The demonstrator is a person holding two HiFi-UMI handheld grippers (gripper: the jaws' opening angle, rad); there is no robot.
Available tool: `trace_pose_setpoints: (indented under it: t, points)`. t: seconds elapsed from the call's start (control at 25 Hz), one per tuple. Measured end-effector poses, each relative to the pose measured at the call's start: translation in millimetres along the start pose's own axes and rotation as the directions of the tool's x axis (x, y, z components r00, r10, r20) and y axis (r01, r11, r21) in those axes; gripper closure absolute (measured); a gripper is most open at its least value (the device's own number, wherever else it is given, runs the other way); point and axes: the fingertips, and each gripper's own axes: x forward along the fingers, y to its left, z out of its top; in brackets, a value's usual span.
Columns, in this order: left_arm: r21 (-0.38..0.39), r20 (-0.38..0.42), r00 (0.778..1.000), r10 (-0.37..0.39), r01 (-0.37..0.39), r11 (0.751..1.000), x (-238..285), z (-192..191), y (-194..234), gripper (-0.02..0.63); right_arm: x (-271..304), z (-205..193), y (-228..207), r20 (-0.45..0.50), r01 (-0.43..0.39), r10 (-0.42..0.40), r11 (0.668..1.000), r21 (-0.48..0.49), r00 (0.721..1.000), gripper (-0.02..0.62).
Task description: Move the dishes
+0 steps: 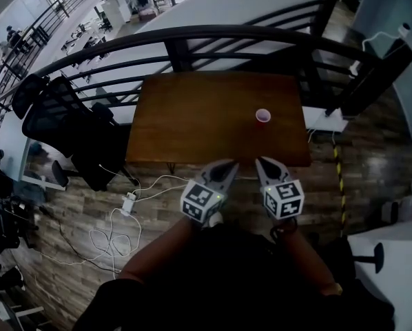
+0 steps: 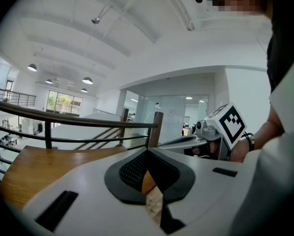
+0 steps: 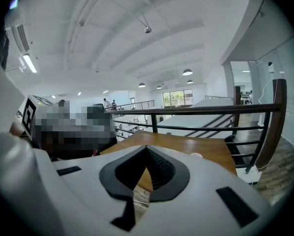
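The left tool [image 1: 227, 165] and the right tool [image 1: 264, 163] are held side by side close to the person's body, both aimed forward at a brown wooden bench [image 1: 192, 119]. Their tips sit about at the bench's near edge.

In the left gripper view, the left tool's two jaws meet at their tips, with nothing caught between the dark pads. Through the small gap behind the tips only the bench edge and the wood floor show. The right gripper view shows the same for the right tool: jaws together and nothing held.

A small cup [image 1: 263, 115], pinkish with a pale rim, stands upright on the bench. It is straight ahead of the right tool and well apart from it, and ahead and to the right of the left tool. In the right gripper view only its rim peeks over the right jaw. Neither tool touches it.

Beyond the bench, ahead of both tools, runs a dark curved railing [image 1: 192, 36]. A black mesh office chair [image 1: 61, 123] stands off to the left of the left tool, beside the bench's left end. On the plank floor [image 1: 371, 157], below and to the left of the left tool, white cables [image 1: 113, 236] lie in loose loops near a white adapter [image 1: 129, 203].
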Motion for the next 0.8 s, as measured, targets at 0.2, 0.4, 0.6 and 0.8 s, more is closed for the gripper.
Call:
trace_pose_setpoints:
  t: [0.2, 0.4, 0.6, 0.8]
  points:
    - [-0.017, -0.006, 1.0, -0.008, 0.008, 1.0, 4.5, -14.1, -61.6, 0.611, -58.8, -27.0, 2.8, -0.014, -0.025, 0.025, 0.999, -0.02, 1.0, 0.584]
    - [0.001, -0.046, 0.998, -0.042, 0.042, 0.999, -9.3, -42.6, -132.4, 0.611, -115.6, -72.0, 9.1, -0.04, -0.028, 0.028, 1.0, 0.006, 0.999, 0.584]
    - [0.008, -0.073, 0.995, -0.061, 0.062, 0.998, -23.9, -59.4, -175.9, 0.611, -157.3, -98.1, 16.6, -0.032, -0.014, 0.016, 0.999, 0.037, 0.999, 0.584]
    - [0.022, -0.087, 0.991, -0.104, 0.106, 0.994, -39.2, -68.6, -208.0, 0.611, -187.2, -117.8, 30.5, -0.035, 0.024, -0.022, 0.997, 0.07, 0.999, 0.584]
